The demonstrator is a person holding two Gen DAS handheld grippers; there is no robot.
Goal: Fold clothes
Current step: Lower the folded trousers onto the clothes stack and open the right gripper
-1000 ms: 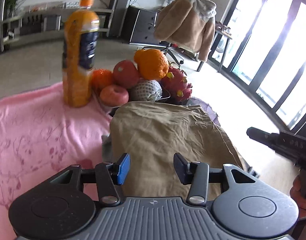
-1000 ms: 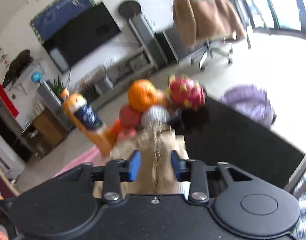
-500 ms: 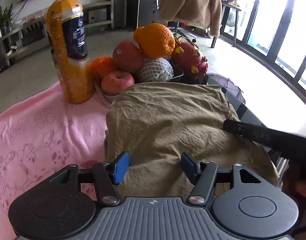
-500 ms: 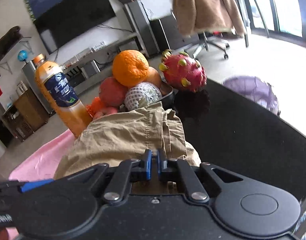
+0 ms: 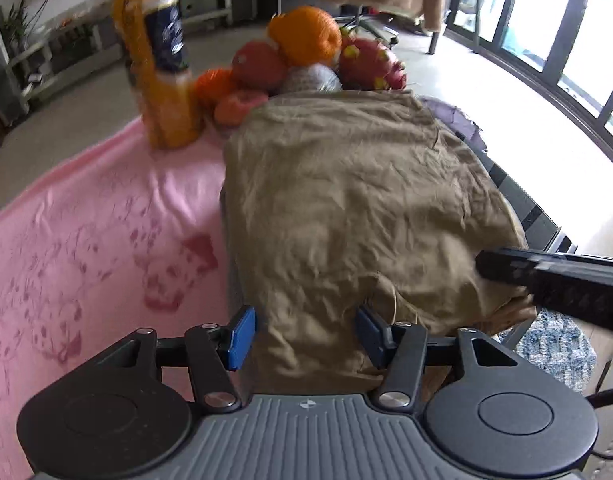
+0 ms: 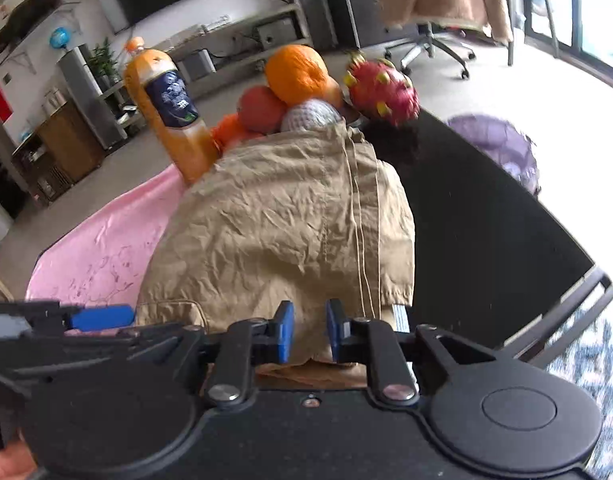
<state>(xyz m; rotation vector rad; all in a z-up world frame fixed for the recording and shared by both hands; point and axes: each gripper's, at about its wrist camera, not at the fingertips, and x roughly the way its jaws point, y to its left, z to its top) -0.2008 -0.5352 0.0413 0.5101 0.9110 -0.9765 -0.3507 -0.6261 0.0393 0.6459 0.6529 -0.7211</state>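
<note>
Left gripper: jaws about half open, astride the near hem of the khaki garment; pads not pressing, nothing held. The garment lies folded over on the table, half on the pink printed cloth at its 9 o'clock, half on the dark tabletop at its 3 o'clock; fruit bowl touching its far edge at 12 o'clock.

Right gripper: jaws have just been opening, now a narrow gap with the garment's near edge between the pads; whether they pinch it I cannot tell.

Step in hand, as judged: setting down the fold and letting go. To do well: release both hems level, withdraw low and straight back so the fold is not dragged; keep clear of the juice bottle at 11 o'clock.

Count: garment 1; bottle 1; dragon fruit 1; other fruits roughly five, blurred.
</note>
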